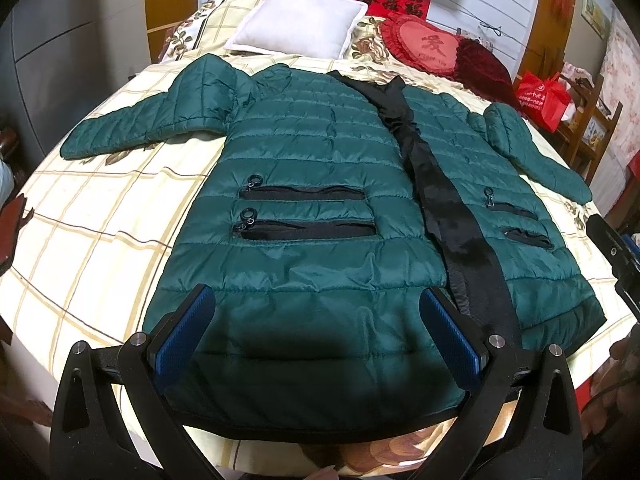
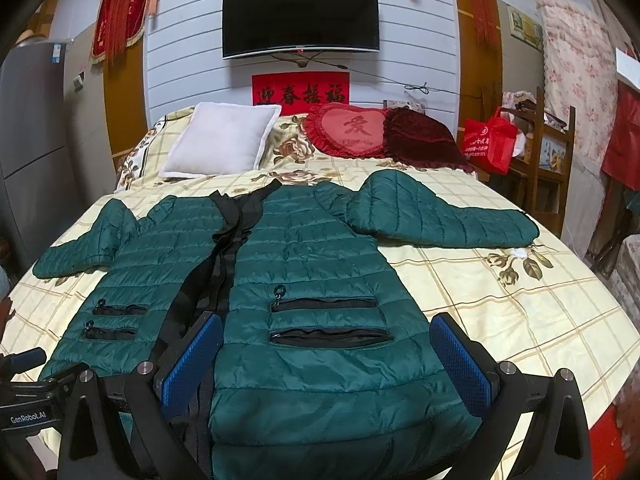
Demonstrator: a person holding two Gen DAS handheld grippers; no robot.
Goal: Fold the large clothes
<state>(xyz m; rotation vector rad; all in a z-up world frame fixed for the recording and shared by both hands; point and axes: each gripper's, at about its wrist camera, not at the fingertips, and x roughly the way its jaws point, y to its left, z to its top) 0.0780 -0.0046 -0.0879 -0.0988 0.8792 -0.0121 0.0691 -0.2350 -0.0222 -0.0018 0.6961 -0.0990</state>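
A dark green quilted jacket (image 1: 304,184) lies flat and front-up on the bed, sleeves spread to both sides, with a black zipper band (image 1: 440,200) down its middle and zipped pockets on each half. My left gripper (image 1: 318,308) is open, hovering over the hem of the jacket's left half. In the right wrist view the same jacket (image 2: 304,264) fills the foreground. My right gripper (image 2: 328,334) is open above the lower part of the right half, its blue pads (image 2: 464,364) wide apart. Neither gripper holds any cloth.
The bed (image 1: 100,216) has a cream checked floral sheet. A white pillow (image 2: 220,140), a red heart cushion (image 2: 352,130) and a dark red cushion (image 2: 420,140) sit at the head. A red bag (image 2: 488,140) and wooden chair (image 2: 548,168) stand at the right. A television (image 2: 300,16) hangs on the wall.
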